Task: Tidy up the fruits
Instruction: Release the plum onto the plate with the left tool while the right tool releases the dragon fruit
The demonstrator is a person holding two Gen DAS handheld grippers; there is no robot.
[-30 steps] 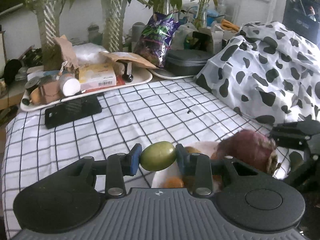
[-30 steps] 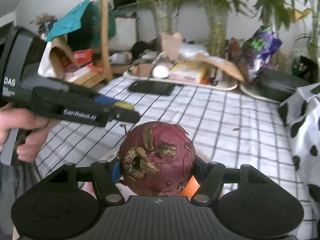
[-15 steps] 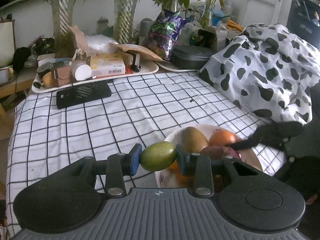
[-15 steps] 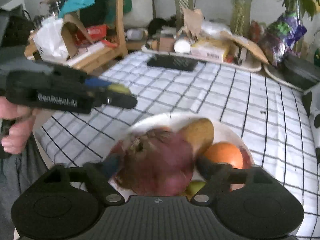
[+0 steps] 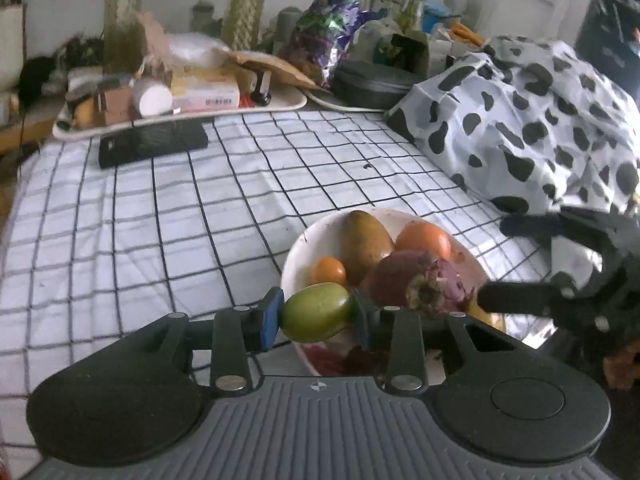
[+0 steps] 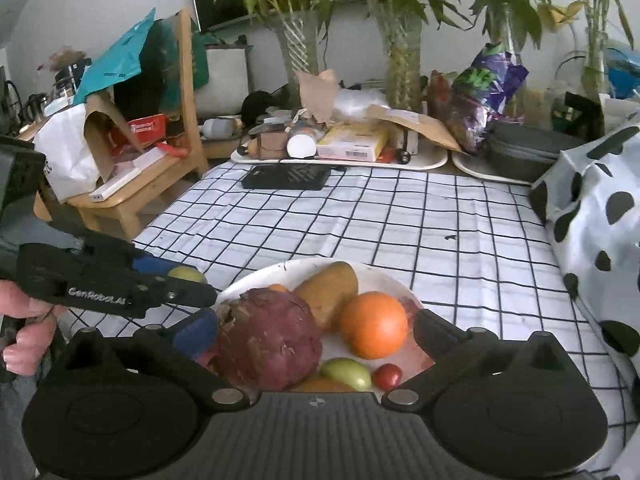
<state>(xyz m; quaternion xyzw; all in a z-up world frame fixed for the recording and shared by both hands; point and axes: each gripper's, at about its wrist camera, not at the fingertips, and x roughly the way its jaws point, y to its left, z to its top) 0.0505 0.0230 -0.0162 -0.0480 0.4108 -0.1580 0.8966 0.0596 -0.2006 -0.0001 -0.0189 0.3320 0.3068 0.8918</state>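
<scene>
Released, purple fruit lies between right hand-held gripper.

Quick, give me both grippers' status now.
Left gripper: shut on the green fruit.
Right gripper: jaws opening, holding nothing; the purple fruit sits in the bowl.

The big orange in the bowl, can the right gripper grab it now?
Probably yes. The right gripper is opening wide with nothing held, and the orange sits uncovered between its fingers. The purple fruit crowds the left side.
</scene>
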